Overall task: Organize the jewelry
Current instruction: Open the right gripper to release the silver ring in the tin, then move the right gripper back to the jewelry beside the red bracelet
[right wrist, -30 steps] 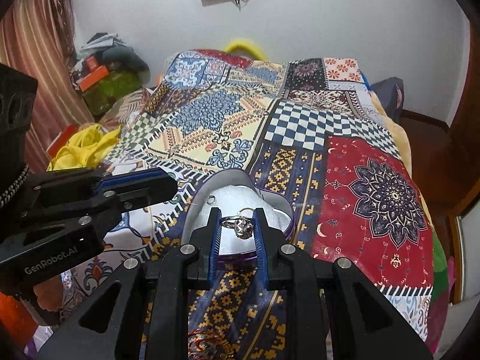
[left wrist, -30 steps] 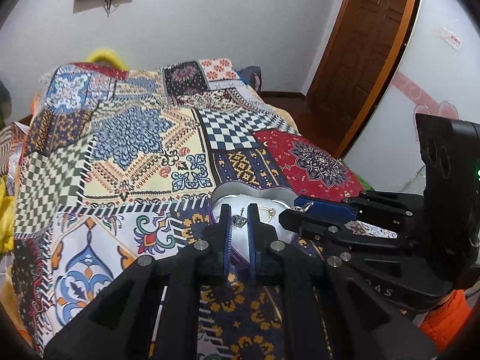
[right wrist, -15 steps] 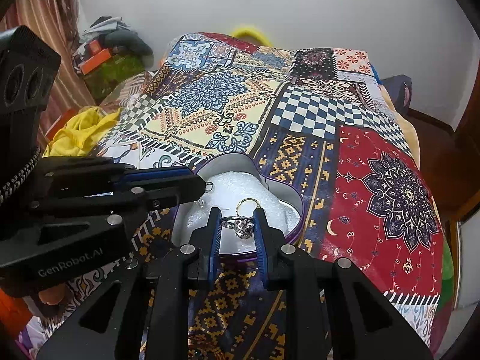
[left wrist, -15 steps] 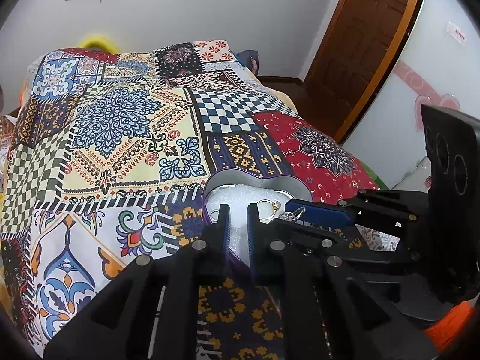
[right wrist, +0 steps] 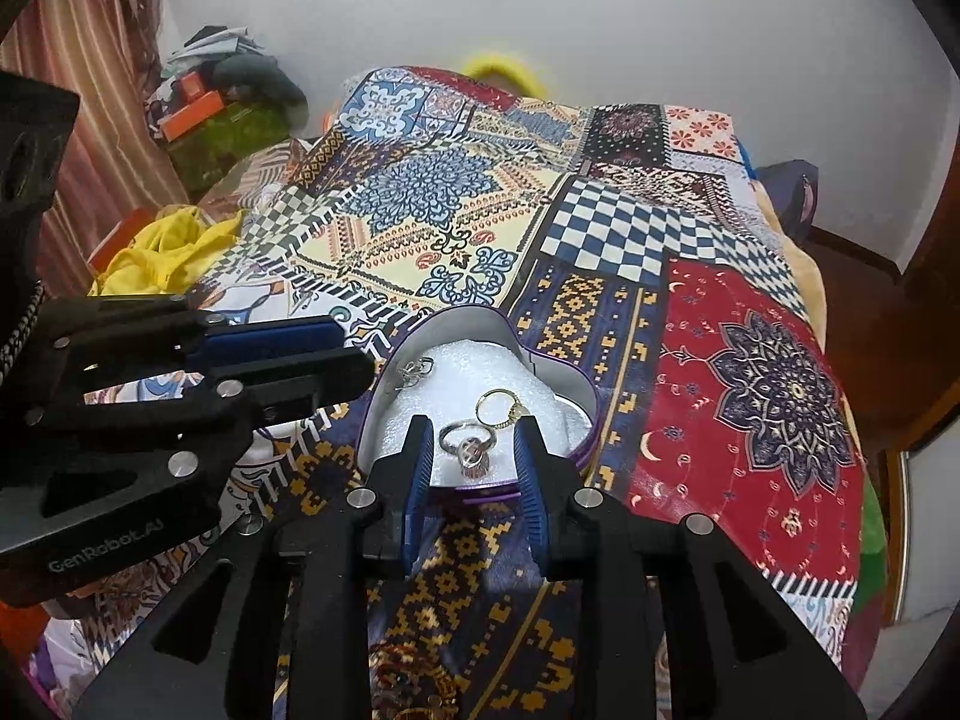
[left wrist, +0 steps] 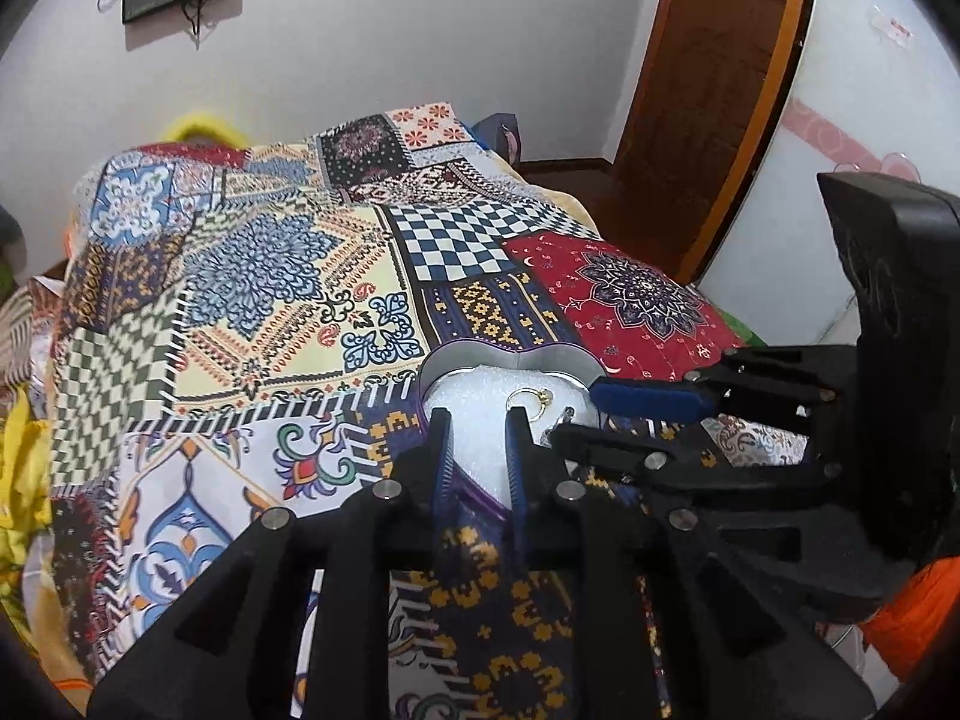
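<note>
A heart-shaped purple tin [right wrist: 558, 381] with white foam inside sits on the patchwork bedspread; it also shows in the left wrist view [left wrist: 510, 357]. On the foam lie a silver ring with a stone [right wrist: 468, 447], a gold ring [right wrist: 501, 405] and a small silver piece [right wrist: 414, 371] at the left. The gold ring shows in the left wrist view [left wrist: 531, 399]. My right gripper [right wrist: 471, 444] is open with its fingers either side of the silver ring, which lies free on the foam. My left gripper [left wrist: 477, 426] is open and empty over the tin's near edge.
The patterned bedspread [right wrist: 456, 222] covers the bed. Yellow cloth [right wrist: 162, 246] and clutter lie at the left. A brown door [left wrist: 714, 78] stands at the right. More jewelry [right wrist: 414, 684] lies on the bedspread below my right gripper.
My right gripper has opened and let go of the silver ring, which now lies on the foam. My left gripper has opened wider and both have shifted slightly.
</note>
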The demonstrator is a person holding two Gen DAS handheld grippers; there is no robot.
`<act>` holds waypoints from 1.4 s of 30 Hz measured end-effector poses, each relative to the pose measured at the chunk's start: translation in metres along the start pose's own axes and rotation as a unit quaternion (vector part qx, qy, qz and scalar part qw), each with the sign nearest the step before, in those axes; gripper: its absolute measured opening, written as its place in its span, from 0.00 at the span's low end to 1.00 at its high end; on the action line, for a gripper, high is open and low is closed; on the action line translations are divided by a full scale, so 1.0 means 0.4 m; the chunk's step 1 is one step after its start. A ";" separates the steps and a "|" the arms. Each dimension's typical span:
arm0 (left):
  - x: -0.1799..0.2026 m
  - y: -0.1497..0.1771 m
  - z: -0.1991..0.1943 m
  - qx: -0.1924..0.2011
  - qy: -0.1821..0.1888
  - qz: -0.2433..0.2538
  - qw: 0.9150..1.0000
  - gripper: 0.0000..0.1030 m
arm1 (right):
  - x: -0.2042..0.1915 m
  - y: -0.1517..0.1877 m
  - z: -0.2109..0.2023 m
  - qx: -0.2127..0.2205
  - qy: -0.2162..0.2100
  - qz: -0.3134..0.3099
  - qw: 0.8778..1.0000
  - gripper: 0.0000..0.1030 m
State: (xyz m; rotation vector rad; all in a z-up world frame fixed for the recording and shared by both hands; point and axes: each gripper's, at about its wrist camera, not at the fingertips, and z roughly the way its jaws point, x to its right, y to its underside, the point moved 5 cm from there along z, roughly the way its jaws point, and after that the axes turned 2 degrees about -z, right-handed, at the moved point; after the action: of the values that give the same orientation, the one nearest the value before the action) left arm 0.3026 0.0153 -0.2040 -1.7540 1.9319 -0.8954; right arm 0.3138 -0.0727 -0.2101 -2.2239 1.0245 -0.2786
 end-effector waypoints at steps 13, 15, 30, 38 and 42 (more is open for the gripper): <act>0.023 0.017 -0.124 0.025 -0.014 0.003 1.000 0.29 | 0.001 0.012 -0.150 0.048 0.031 0.010 0.998 0.24; 0.031 0.027 -0.137 0.025 -0.014 0.004 1.000 0.31 | -0.001 0.020 -0.169 0.054 0.032 0.014 0.998 0.25; 0.124 0.219 -0.048 -0.078 0.011 0.020 0.997 0.32 | 0.028 0.152 -0.200 0.032 0.047 0.062 0.996 0.25; 0.147 0.249 0.003 -0.090 0.010 0.022 0.996 0.10 | 0.049 0.227 -0.196 0.005 0.040 0.093 0.995 0.26; 0.152 0.239 -0.005 -0.087 0.018 0.019 0.996 0.05 | 0.053 0.247 -0.200 0.002 0.035 0.103 0.994 0.37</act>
State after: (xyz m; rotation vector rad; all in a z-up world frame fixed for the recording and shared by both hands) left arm 0.2218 -0.0421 -0.2592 -1.8006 2.1163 -0.7690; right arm 0.2338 -0.1734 -0.2155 -2.0965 1.2791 -0.2677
